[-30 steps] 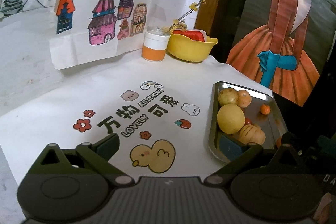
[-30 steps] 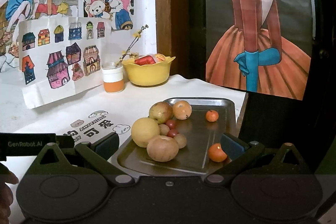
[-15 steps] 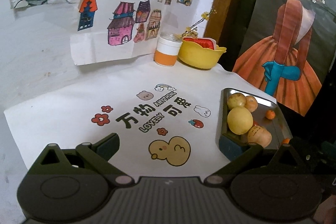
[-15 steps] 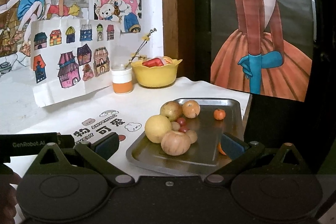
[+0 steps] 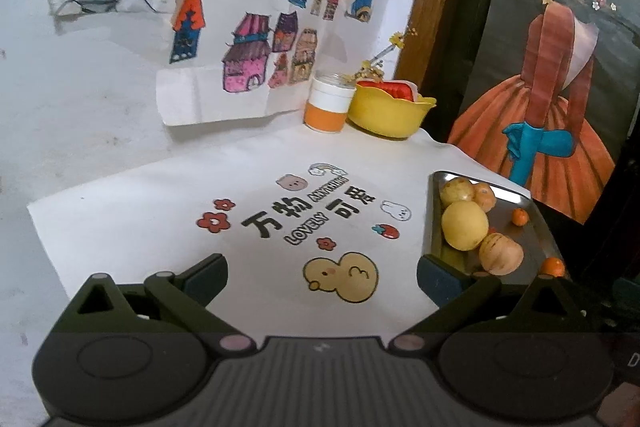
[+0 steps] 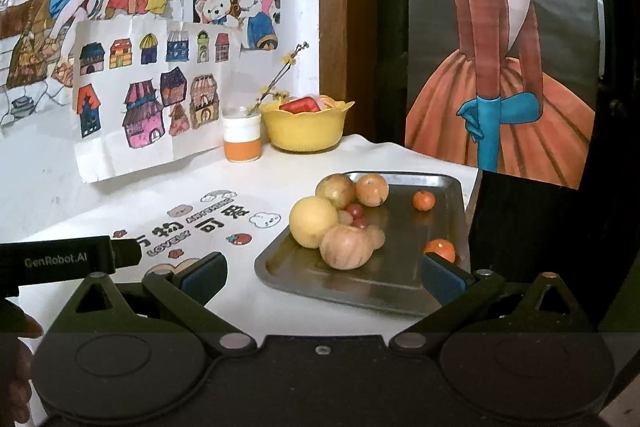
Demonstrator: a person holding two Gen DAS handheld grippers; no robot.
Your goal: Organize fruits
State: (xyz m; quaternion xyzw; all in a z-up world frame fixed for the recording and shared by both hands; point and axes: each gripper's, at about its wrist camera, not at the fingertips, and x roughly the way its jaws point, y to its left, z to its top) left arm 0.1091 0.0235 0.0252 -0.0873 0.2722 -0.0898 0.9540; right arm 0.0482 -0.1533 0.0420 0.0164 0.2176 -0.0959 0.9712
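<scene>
One rectangular steel tray [image 6: 408,283] holds the fruit:
- one large round yellow fruit [image 6: 314,221];
- one tan ribbed apple-like fruit [image 6: 346,247];
- two russet round fruits [image 6: 335,190];
- two small orange mandarins [image 6: 423,200];
- at least two red cherry tomatoes [image 6: 354,211].

One yellow plastic bowl [image 6: 306,129]. One white-and-orange cup [image 6: 241,139].

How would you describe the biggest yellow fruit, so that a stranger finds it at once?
Look at the metal tray at the table's right edge. Its fruits cluster at the left side, and the yellow fruit sits at the cluster's left, by the tray's left rim. It is the largest, smooth and pale yellow, unlike the brownish striped fruit touching it.
</scene>
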